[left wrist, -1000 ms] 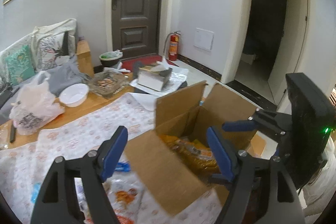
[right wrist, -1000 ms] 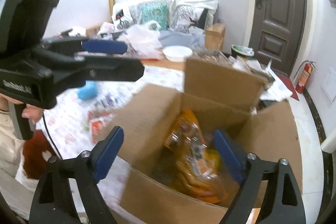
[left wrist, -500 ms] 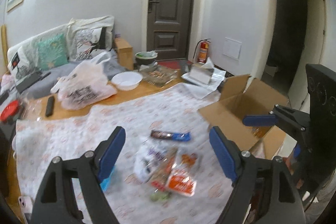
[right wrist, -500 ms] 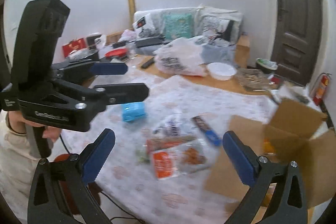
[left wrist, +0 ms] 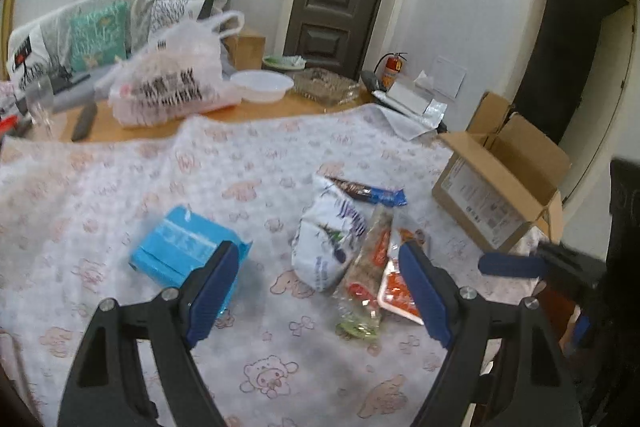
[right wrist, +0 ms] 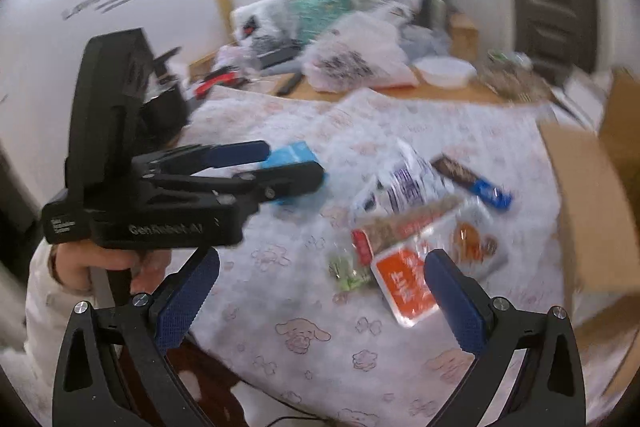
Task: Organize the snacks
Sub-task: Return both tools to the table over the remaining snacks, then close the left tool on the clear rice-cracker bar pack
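Snacks lie in a heap on the patterned tablecloth (left wrist: 120, 179): a white bag with purple print (left wrist: 328, 235), a long clear packet (left wrist: 366, 267), an orange-red packet (left wrist: 396, 291) and a dark bar with a blue end (left wrist: 368, 191). A blue box (left wrist: 180, 247) lies to their left. An open cardboard box (left wrist: 500, 183) stands at the table's right end. My left gripper (left wrist: 320, 291) is open and empty above the heap. My right gripper (right wrist: 320, 303) is open and empty near the orange-red packet (right wrist: 404, 283). The white bag (right wrist: 400, 187) and the cardboard box (right wrist: 588, 199) also show there.
A full plastic bag (left wrist: 168, 83), a white bowl (left wrist: 262, 87), a glass dish (left wrist: 324, 87) and a remote (left wrist: 84, 115) sit on the far wooden table part. A sofa with cushions (left wrist: 96, 31) stands behind. The left gripper's body (right wrist: 152, 183) shows at left in the right wrist view.
Both grippers have swung left, away from the cardboard box, and moved lower toward the heap of snacks. Both stay open and empty.
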{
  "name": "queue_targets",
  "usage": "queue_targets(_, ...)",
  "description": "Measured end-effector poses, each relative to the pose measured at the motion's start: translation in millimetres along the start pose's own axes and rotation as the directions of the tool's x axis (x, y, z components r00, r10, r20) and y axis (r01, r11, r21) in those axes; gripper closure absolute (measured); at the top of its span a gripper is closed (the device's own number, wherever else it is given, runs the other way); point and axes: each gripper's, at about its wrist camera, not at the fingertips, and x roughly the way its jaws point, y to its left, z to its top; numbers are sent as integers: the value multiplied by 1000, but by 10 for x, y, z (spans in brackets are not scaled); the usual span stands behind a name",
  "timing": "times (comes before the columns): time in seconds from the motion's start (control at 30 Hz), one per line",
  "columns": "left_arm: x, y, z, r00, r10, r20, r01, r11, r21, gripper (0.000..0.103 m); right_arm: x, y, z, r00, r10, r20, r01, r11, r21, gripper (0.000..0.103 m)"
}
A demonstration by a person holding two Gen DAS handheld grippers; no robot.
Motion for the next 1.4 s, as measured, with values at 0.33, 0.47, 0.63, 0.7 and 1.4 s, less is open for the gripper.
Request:
queue_targets(0.33,373,230,-225,996,30,-82,-34,998,-49,27,474,-427,-158,972,-234,-10,233,959,163,1)
queue_targets(0.47,388,191,-233,996,25,-81,-28,999,-40,32,574,-543,-107,961,-276,4,270,942,202,1)
queue_targets(0.63,390,192,-218,997,17,-76,-21,998,-51,32,722,-616,-98,936,-350,-33,350,917,190,1)
queue_targets(0.7,394,195,-213,997,20,-78,-24,998,-54,32,712,-627,-136,932,-359,-41,360,915,180,1)
queue_targets(1.4,374,10,-234,997,-27,-73,25,999,-27,32,515,-718,-321,899,-425,-101,435,892,120,14)
